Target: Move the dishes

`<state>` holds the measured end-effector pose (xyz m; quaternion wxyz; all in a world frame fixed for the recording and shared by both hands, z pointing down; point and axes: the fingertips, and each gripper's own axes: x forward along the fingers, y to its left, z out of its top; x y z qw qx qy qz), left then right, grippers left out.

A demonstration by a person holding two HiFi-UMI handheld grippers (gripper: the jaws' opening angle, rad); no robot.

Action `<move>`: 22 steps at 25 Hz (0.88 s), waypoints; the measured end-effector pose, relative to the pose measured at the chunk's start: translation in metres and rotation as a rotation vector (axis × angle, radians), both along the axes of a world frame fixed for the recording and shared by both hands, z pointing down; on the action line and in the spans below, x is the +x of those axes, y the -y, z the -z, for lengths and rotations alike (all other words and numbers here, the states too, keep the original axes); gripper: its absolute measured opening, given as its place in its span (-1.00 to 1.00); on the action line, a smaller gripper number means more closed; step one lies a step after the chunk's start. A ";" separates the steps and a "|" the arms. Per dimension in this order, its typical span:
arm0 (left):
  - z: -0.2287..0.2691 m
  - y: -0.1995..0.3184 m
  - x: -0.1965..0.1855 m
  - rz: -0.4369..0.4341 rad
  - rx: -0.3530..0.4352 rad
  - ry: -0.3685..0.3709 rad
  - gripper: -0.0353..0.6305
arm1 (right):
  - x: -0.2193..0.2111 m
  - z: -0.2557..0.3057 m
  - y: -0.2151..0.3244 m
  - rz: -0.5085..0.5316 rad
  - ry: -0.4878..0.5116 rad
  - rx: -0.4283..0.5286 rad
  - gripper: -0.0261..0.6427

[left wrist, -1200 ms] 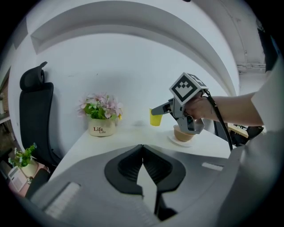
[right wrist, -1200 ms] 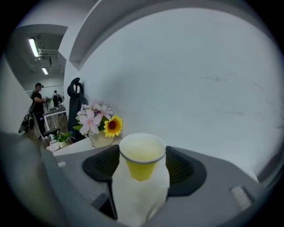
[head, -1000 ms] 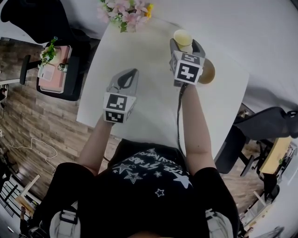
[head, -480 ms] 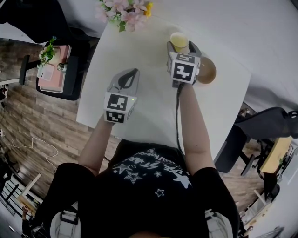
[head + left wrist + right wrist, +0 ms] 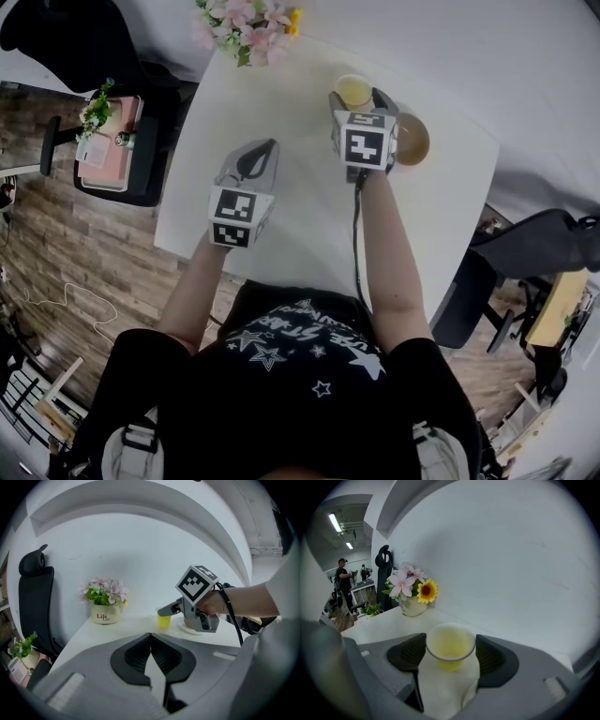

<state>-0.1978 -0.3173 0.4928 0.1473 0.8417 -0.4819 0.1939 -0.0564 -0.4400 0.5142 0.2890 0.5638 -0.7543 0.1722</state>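
Right gripper [image 5: 451, 667] has its jaws apart on either side of a small pale-yellow plastic cup [image 5: 450, 644], which stands upright and dead ahead between the ribbed black pads. The rim comes very close to both pads. I cannot tell whether either pad touches it, and the cup shows no sign of being squeezed. From the head view, the right gripper [image 5: 357, 105] reaches toward the far edge of the white table [image 5: 300, 225], with the cup [image 5: 353, 90] at its tips. The coming move seems to turn on that lineup: the cup is centred in the gap, so closing the jaws should be enough to take it.

Just to the right of the gripper body, toward the table's far right corner, lies a round tan dish with a pale rim [image 5: 413, 141]. The gripper and the person's hand hide its near side. Left gripper [image 5: 150, 644] has its jaws together on nothing. It hovers over the table's left half [image 5: 255, 159], well apart from both dishes, so the right hand is much the nearer. A white pot of pink flowers [image 5: 248, 23] stands at the far left corner, clear of the cup.
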 end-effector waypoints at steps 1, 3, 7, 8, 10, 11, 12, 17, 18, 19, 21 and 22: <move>0.001 -0.001 0.000 0.000 0.002 0.001 -0.86 | -0.001 0.001 -0.002 0.007 -0.001 -0.002 0.08; 0.002 -0.004 0.002 -0.001 0.005 0.000 -0.86 | 0.001 0.005 -0.006 0.012 -0.001 0.000 0.10; 0.006 -0.012 0.006 -0.001 0.008 0.003 -0.86 | 0.007 0.019 -0.018 0.002 0.016 0.028 0.10; 0.008 -0.013 0.007 -0.002 0.009 0.004 -0.86 | 0.010 0.024 -0.021 -0.003 0.023 0.039 0.10; 0.012 -0.016 0.011 -0.003 0.017 0.006 -0.86 | 0.019 0.038 -0.027 -0.016 0.044 0.071 0.10; 0.014 -0.018 0.013 -0.005 0.023 0.005 -0.86 | 0.025 0.046 -0.031 -0.025 0.056 0.087 0.10; 0.017 -0.020 0.017 -0.007 0.030 0.003 -0.86 | 0.033 0.053 -0.035 -0.034 0.065 0.100 0.10; 0.029 -0.028 0.036 -0.012 0.043 0.006 -0.86 | 0.083 0.072 -0.053 -0.072 0.065 0.122 0.10; 0.031 -0.029 0.041 -0.013 0.049 0.011 -0.86 | 0.093 0.074 -0.056 -0.077 0.060 0.122 0.10; 0.033 -0.030 0.046 -0.012 0.056 0.015 -0.86 | 0.104 0.074 -0.059 -0.082 0.056 0.119 0.10; 0.037 -0.034 0.058 -0.010 0.064 0.019 -0.86 | 0.126 0.072 -0.067 -0.092 0.048 0.105 0.10; 0.038 -0.037 0.064 -0.010 0.063 0.020 -0.86 | 0.136 0.069 -0.070 -0.095 0.047 0.094 0.10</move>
